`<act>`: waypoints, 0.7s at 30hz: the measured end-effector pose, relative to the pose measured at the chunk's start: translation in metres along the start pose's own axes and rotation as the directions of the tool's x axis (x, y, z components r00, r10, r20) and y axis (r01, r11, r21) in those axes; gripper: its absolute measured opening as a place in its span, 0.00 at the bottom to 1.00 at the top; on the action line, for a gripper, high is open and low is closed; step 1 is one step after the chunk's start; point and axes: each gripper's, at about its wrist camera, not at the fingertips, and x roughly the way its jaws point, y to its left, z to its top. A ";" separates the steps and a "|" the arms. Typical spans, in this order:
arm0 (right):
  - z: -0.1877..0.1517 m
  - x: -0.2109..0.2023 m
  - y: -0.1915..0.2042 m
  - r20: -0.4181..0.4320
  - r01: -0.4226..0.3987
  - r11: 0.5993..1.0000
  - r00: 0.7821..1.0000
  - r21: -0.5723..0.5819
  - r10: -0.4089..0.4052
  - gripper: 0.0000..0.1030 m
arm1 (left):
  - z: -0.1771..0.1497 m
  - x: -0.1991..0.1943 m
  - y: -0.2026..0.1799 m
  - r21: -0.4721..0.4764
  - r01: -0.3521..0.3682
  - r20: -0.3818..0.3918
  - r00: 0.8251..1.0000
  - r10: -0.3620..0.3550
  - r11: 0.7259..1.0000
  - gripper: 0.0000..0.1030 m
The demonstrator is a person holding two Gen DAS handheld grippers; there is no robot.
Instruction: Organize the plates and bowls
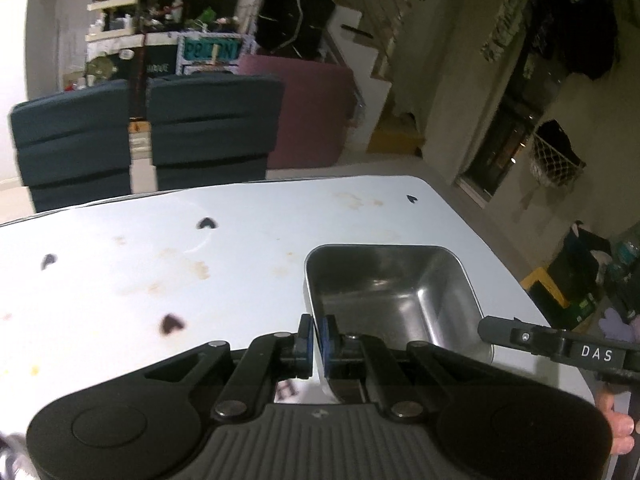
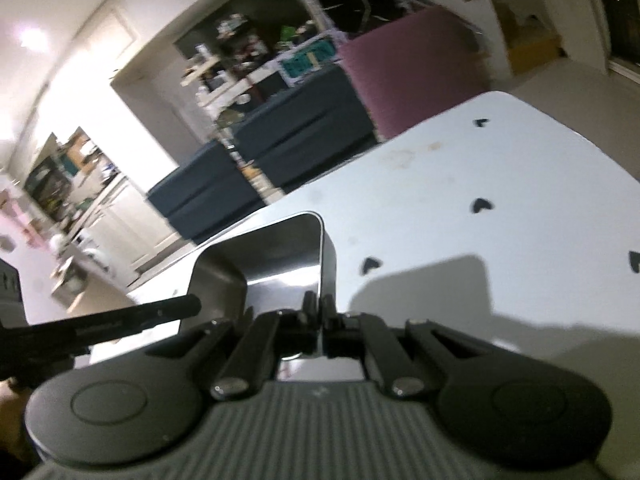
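A shiny, empty, rectangular steel bowl (image 1: 394, 292) with rounded corners is clamped by its rim in both the left hand-held gripper (image 1: 319, 330) and the right hand-held gripper (image 2: 319, 304), above the stained white tabletop (image 1: 120, 264).

Left wrist cam rides just behind my left gripper (image 1: 319, 330), angled down over the counter (image 1: 120, 272). Right wrist cam sits the same on the right gripper (image 2: 319, 304) (rolled hard). Both share the steel tray (image 1: 384, 284), counter and blue chairs (image 1: 144, 136).
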 end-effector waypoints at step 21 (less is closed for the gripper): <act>-0.059 0.003 0.082 -0.144 -0.208 0.965 0.972 -0.157 0.186 0.03 | -0.102 -0.120 0.093 -0.105 -0.168 0.064 0.982 0.175 0.980 0.05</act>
